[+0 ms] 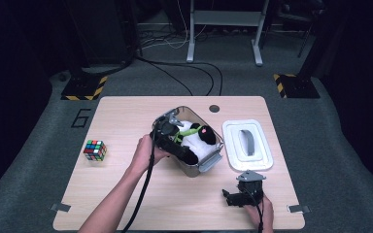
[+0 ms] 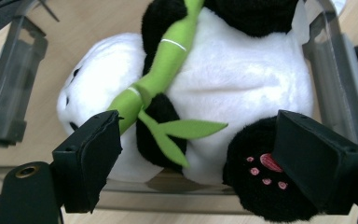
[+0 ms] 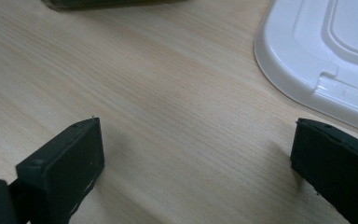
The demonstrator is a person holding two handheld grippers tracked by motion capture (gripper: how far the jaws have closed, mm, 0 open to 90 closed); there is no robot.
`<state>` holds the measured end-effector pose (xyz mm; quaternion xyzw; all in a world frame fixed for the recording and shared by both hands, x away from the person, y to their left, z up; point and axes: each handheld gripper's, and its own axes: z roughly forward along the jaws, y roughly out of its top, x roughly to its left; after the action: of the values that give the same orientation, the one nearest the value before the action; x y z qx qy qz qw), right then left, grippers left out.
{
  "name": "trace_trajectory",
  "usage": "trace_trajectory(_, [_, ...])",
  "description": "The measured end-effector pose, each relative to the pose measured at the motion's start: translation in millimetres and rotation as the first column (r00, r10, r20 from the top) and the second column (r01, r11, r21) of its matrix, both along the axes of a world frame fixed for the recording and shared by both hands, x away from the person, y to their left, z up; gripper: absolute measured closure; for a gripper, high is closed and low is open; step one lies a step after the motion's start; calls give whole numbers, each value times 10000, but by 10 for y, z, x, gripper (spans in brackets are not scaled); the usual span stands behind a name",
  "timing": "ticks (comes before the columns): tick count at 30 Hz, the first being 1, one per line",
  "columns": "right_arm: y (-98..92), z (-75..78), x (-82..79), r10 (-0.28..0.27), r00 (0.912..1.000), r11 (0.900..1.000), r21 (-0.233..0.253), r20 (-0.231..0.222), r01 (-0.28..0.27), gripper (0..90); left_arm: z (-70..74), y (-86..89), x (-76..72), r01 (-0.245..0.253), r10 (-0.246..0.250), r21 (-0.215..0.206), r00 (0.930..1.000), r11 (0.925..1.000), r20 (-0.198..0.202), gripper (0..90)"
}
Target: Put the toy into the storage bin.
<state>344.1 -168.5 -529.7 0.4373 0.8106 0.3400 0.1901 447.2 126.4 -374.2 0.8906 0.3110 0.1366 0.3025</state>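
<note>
A black and white panda plush (image 1: 200, 136) lies inside a clear plastic container (image 1: 210, 163) at the middle of the table. It holds a green bamboo stalk (image 2: 168, 60). My left gripper (image 1: 177, 141) hovers over the container's near-left side, open. In the left gripper view the plush (image 2: 242, 74) lies beyond the wide-apart jaws of that gripper (image 2: 198, 144), and the right jaw overlaps a black paw with pink pads (image 2: 261, 172). My right gripper (image 1: 233, 196) rests low near the table's front right, and it (image 3: 198, 154) is open over bare wood.
The container's white lid (image 1: 233, 145) lies flat to the right of the container, and its edge (image 3: 326, 60) reaches close ahead of the right gripper. A Rubik's cube (image 1: 95, 150) sits at the left of the wooden table (image 1: 126, 194). A round hole (image 1: 214, 108) marks the far edge.
</note>
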Motion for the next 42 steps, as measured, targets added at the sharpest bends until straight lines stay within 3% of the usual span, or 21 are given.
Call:
trace_trajectory(2, [0, 0, 0, -2, 10000, 10000, -1, 0, 2, 20, -25, -47, -1, 6, -6, 149, 10000, 9999, 35, 157])
trace_trajectory(5, [0, 0, 0, -7, 10000, 10000, -3, 4, 7, 20, -136, -137, 26, 122, -107, 570, 9996, 9983, -251, 158])
trace_trajectory(7, [0, 0, 0, -6, 10000, 10000, 0, 6, 6, 20, -164, -163, 31, 133, -117, 702, 9997, 9974, -231, 157])
trace_trajectory(8, [-3, 2, 1, 9, 10000, 10000, 33, -12, -9, 26, -206, -224, 24, 159, -156, 961, 9999, 9952, -37, 157])
trace_trajectory(12, [-4, 1, -1, -41, 10000, 10000, 35, 15, 41, 28, -209, -266, 33, 217, -224, 1055, 9997, 9942, 57, 160])
trace_trajectory(15, [-4, 1, -1, -40, 10000, 10000, 27, 21, 40, 29, -115, -213, 62, 117, -120, 707, 9999, 9974, 34, 161])
trace_trajectory(19, [-2, 3, -2, -67, 10000, 10000, 45, -4, 67, 29, 25, -174, 121, -168, 171, -320, 9998, 9993, 88, 162])
trace_trajectory(21, [-2, 2, -2, -67, 10000, 10000, 50, 1, 67, 30, 87, -180, 176, -314, 325, -910, 9994, 9954, 115, 164])
trace_trajectory(25, [-2, 2, -2, -89, 10000, 9999, 48, 8, 89, 30, 149, -272, 243, -305, 333, -1490, 9993, 9884, 164, 195])
trace_trajectory(28, [-3, 1, -3, -108, 9999, 9999, 48, 8, 108, 32, 157, -354, 273, -101, 118, -1890, 9999, 9819, 74, 330])
trace_trajectory(29, [-3, 1, -3, -108, 9999, 9999, 48, 8, 108, 32, 155, -384, 281, -3, 10, -1898, 10000, 9818, 36, 330])
trace_trajectory(30, [-4, 1, -2, -111, 9999, 9999, 59, 8, 111, 32, 146, -438, 289, 165, -184, -2148, 9998, 9765, -65, 378])
trace_trajectory(34, [-4, 1, -2, -125, 9999, 9999, 65, 8, 124, 32, 100, -525, 305, 620, -653, -1941, 9978, 9790, -108, 459])
trace_trajectory(35, [-3, 1, -2, -131, 9999, 9999, 79, 2, 131, 33, 72, -554, 317, 886, -972, -1835, 9945, 9790, -380, 522])
trace_trajectory(42, [-2, 1, -5, -140, 9999, 9999, 46, 7, 140, 33, -97, -703, 293, 1408, -1488, -993, 9858, 9850, -783, 632])
